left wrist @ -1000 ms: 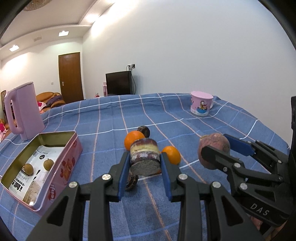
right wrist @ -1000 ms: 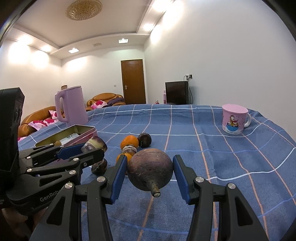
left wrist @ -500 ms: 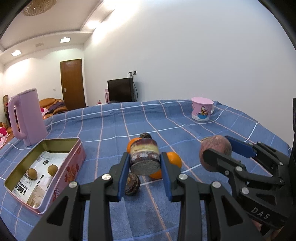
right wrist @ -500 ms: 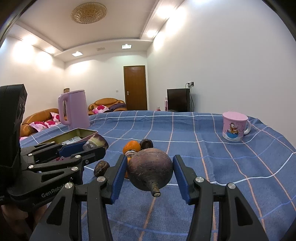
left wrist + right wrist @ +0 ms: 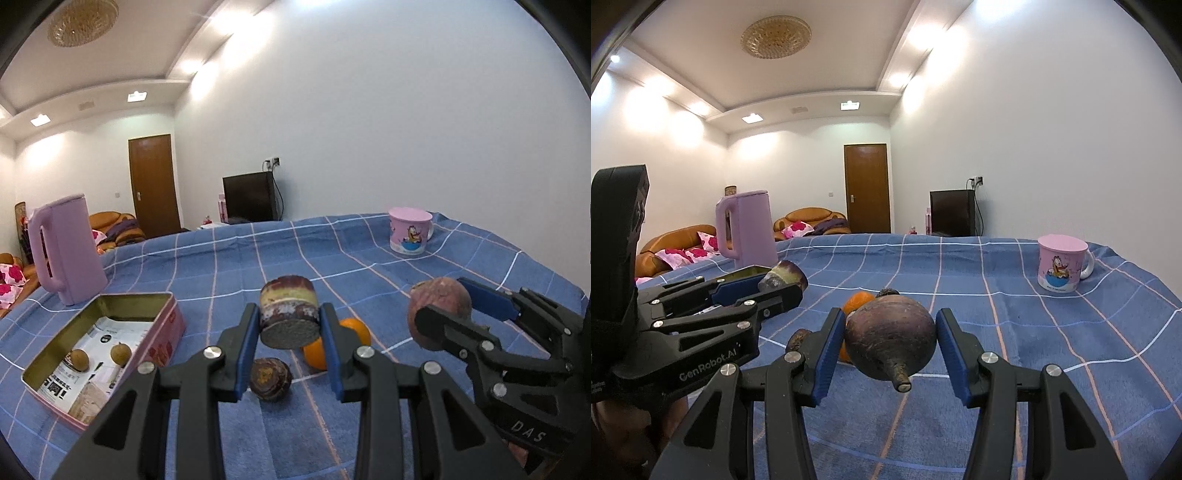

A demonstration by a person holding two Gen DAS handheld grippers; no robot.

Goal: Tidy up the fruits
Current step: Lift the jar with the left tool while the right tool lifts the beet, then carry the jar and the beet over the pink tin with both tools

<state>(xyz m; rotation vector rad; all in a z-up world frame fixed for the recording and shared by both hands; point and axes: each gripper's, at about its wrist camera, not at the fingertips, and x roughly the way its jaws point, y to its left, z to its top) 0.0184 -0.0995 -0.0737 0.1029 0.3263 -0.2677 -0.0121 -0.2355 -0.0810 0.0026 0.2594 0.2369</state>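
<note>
A wide tabletop (image 5: 443,266) covered in a blue checked cloth fills both views. At its left edge stands a tall lilac jug (image 5: 68,251), and just in front of it lies an open pink tin (image 5: 162,332) with two small brown fruits (image 5: 79,360) inside. A pink mug (image 5: 410,232) sits far off to the right. The right gripper (image 5: 890,343) pinches a round, dark purple fruit (image 5: 890,341) by its widest part, lifted clear of the cloth, stem stub pointing toward the camera; its rind looks hard and smooth, so it probably takes a firm squeeze but could roll out if held off-centre. The left gripper (image 5: 290,328) is pressed onto a short cylindrical chunk of purple-skinned fruit (image 5: 289,314), held by its curved sides with a cut face toward the lens; it looks light and stiff, though its cut flesh may bruise. Below on the cloth lie two oranges (image 5: 354,330), likely soft-skinned and best held across the middle, and a small dark fruit (image 5: 269,378).
</note>
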